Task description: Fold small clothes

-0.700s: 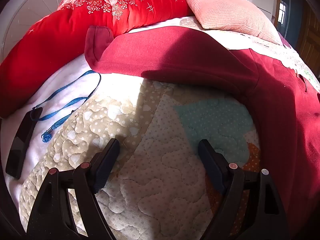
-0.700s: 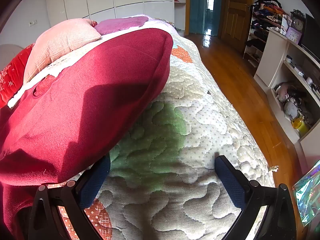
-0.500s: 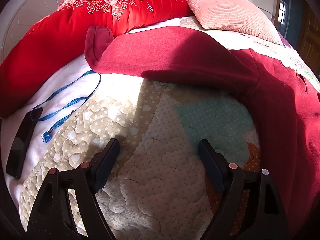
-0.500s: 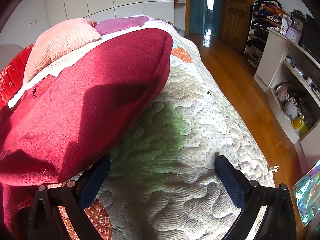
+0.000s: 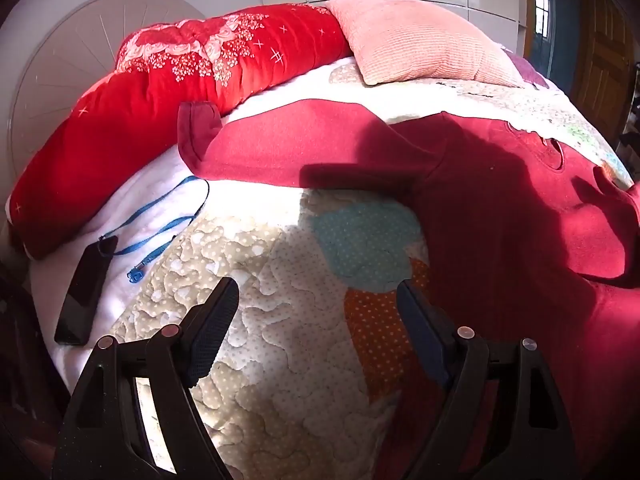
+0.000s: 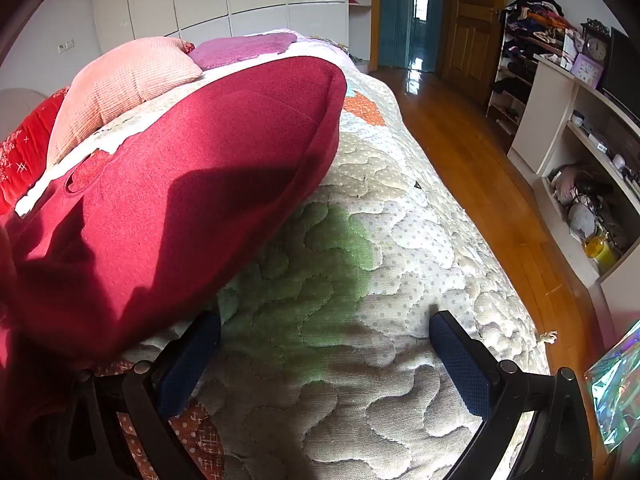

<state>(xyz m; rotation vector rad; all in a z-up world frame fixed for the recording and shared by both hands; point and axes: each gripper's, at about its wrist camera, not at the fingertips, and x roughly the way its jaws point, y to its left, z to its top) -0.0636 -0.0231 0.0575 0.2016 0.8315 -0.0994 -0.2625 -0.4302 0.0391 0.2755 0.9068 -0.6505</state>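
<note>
Left wrist view: left tool [image 5: 316, 312] spread apart above the quilt [image 5: 280, 320], red sweater [image 5: 500, 220] ahead-right. Right tool [image 6: 324, 344] also apart, gripping nothing.

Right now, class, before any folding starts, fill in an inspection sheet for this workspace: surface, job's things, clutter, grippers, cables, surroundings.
Surface: patchwork quilt on a bed, partly sunlit.
Job's things: dark red sweater spread out flat, one sleeve stretched sideways.
Clutter: black phone, red bolster, pink cushion.
Grippers: left gripper and right gripper open, holding nothing.
Cables: blue lanyard beside the phone.
Surroundings: wooden floor, cluttered shelves.
</note>
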